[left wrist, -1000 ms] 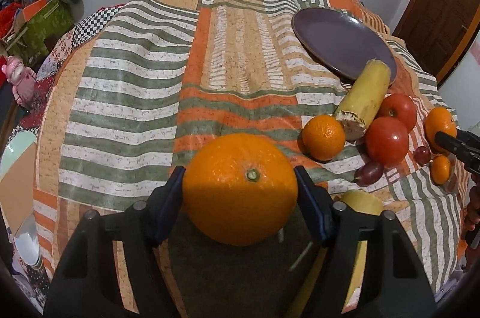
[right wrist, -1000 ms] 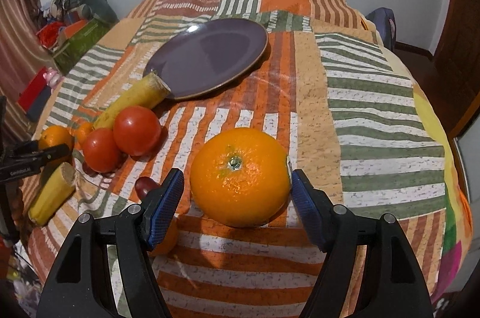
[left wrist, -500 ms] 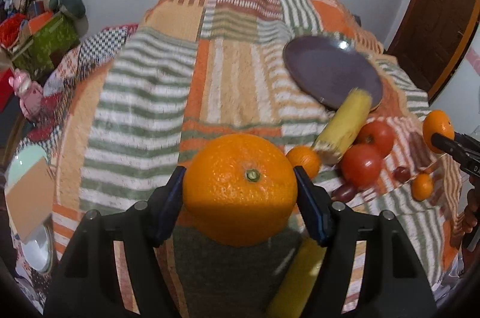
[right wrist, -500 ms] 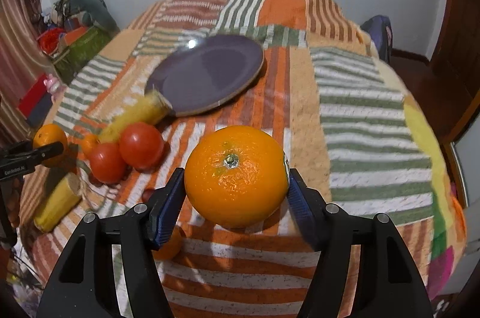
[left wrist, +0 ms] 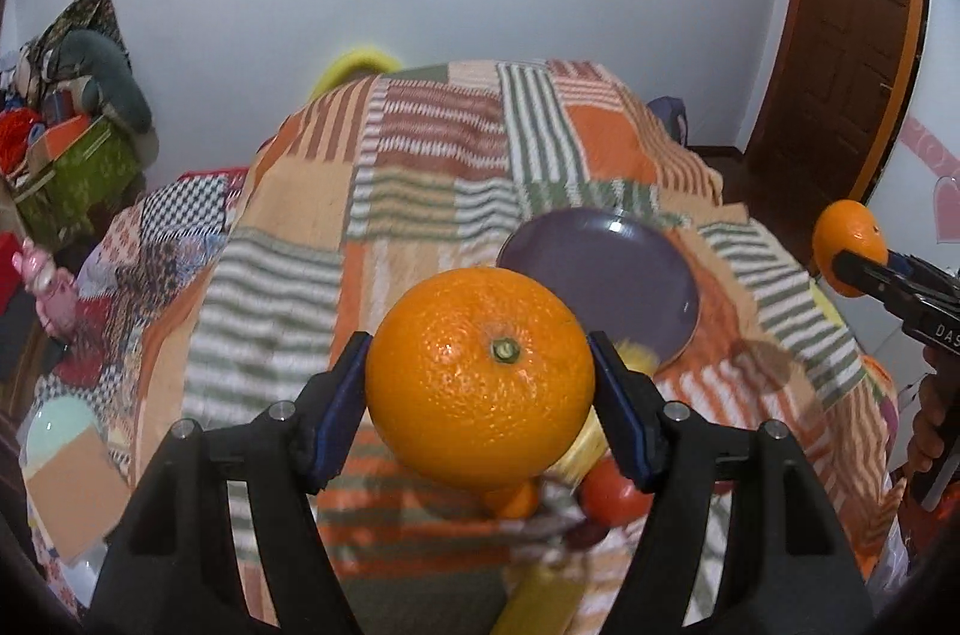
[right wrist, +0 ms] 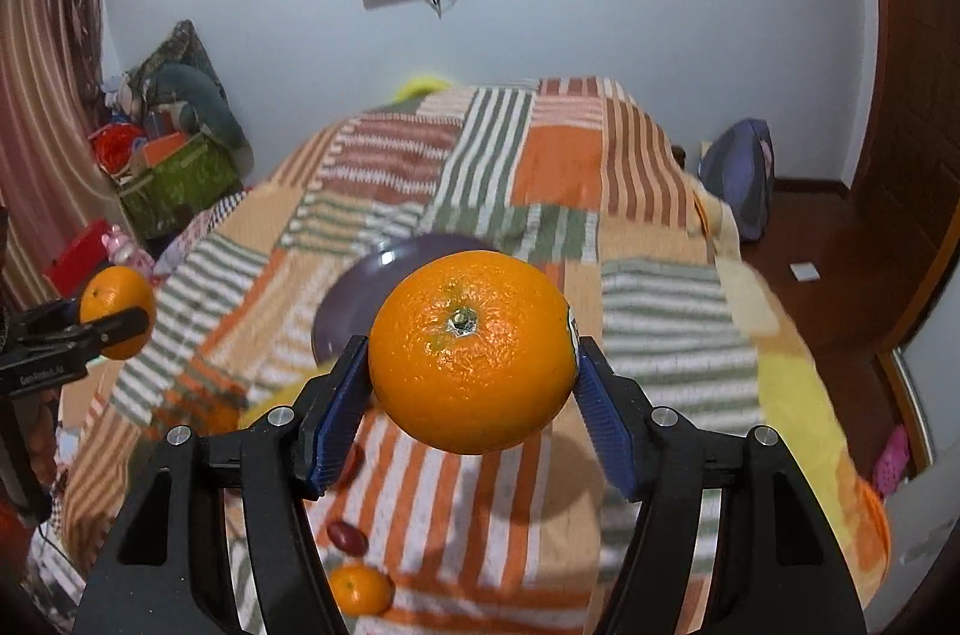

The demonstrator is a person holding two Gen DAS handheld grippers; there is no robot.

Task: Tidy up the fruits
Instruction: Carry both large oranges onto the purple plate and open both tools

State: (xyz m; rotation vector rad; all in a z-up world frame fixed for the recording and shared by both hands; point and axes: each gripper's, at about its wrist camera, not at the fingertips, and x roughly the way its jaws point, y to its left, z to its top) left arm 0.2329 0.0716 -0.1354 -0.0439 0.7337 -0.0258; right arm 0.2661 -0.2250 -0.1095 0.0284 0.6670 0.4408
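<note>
Both your grippers have risen off the bedspread (left wrist: 282, 239) since the earlier frame. Left gripper (left wrist: 480, 383): pads clamped on a large orange (left wrist: 480, 374). Right gripper (right wrist: 471, 365): likewise clamped on its orange (right wrist: 471, 353). Purple plate (left wrist: 624, 275) lies beyond and below; tomato (left wrist: 612, 491) beneath.

Two oranges (left wrist: 480, 377) (right wrist: 471, 356) aloft (stem-ends up)

plate (left wrist: 600, 275) lay on bed (left wrist: 420, 215), mid-right | left hand-held gripper (left wrist: 480, 383) held one orange (left wrist: 480, 371) above bed, before plate | right hand-held gripper (right wrist: 468, 371) held other orange (right wrist: 471, 353) right of it | tomato (left wrist: 612, 485) beneath, near edge
</note>
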